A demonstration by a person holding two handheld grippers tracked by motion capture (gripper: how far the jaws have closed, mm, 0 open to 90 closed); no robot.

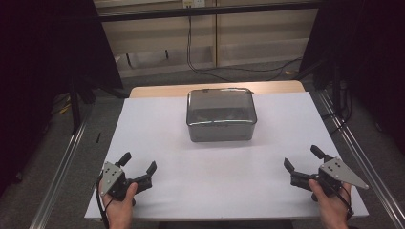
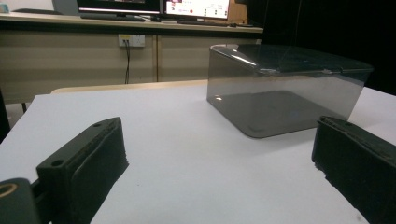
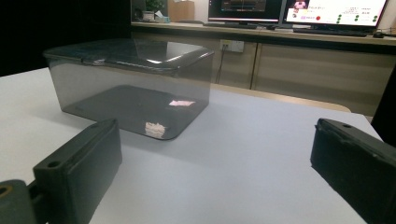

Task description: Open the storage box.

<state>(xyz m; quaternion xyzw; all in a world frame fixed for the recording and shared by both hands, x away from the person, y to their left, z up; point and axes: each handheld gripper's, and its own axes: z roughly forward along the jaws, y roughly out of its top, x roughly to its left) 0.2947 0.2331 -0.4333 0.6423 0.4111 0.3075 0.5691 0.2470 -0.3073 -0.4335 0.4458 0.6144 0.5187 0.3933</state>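
- The white worktop point(image 1: 224, 167) carried one big thing, a smoky see-through box point(image 1: 220, 114) with its lid on, standing toward the far middle, well apart from both my hands.
- I judged the box the likely trouble: its walls looked smooth and glossy, so a pinch from one side alone could slip or shove it across the sheet.
- Its lid point(image 2: 299, 58) might lift off instead of the whole box if I caught only the rim.
- My left tool point(image 1: 138, 168) rested near the worktop's near-left corner, jaws spread wide, nothing between them.
- My right tool point(image 1: 302, 161) sat near the near-right corner, likewise spread wide and holding nothing.
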